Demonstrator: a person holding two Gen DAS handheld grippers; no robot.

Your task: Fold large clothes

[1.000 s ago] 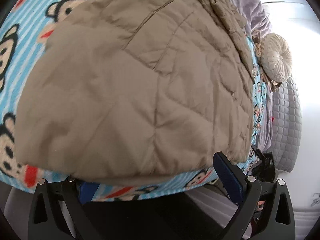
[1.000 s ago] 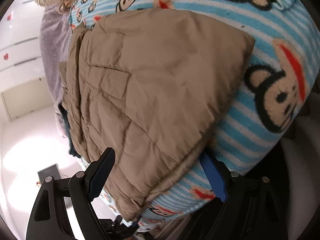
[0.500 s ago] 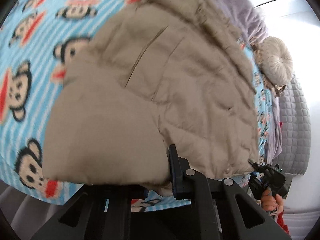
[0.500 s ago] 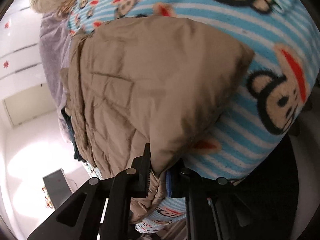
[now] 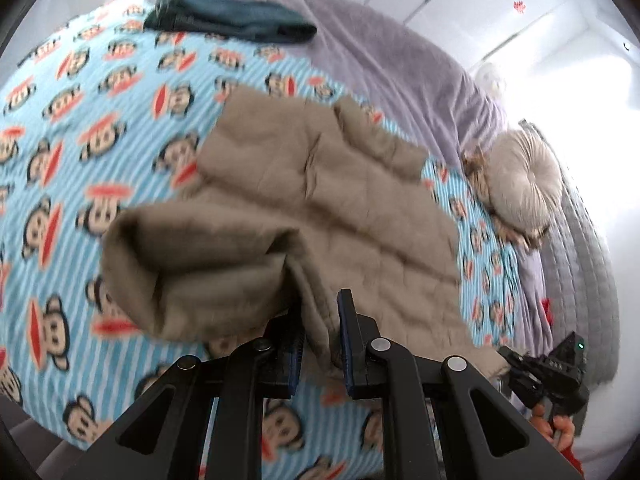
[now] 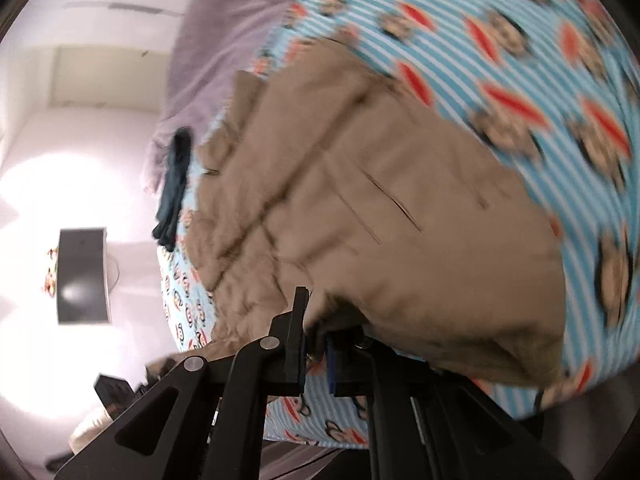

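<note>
The left gripper (image 5: 320, 336) and the right gripper (image 6: 316, 344) each have their jaws clamped on the near hem of the tan quilted padded jacket (image 5: 320, 208), which lies on the blue-striped monkey-print fleece blanket (image 5: 80, 120) with its near edge raised off the bed. To fold it well, both grippers should probably travel toward the far collar level with each other and at one pace, so the thick padding rolls over evenly. The hem should land square on the far edge before either grip lets go.
</note>
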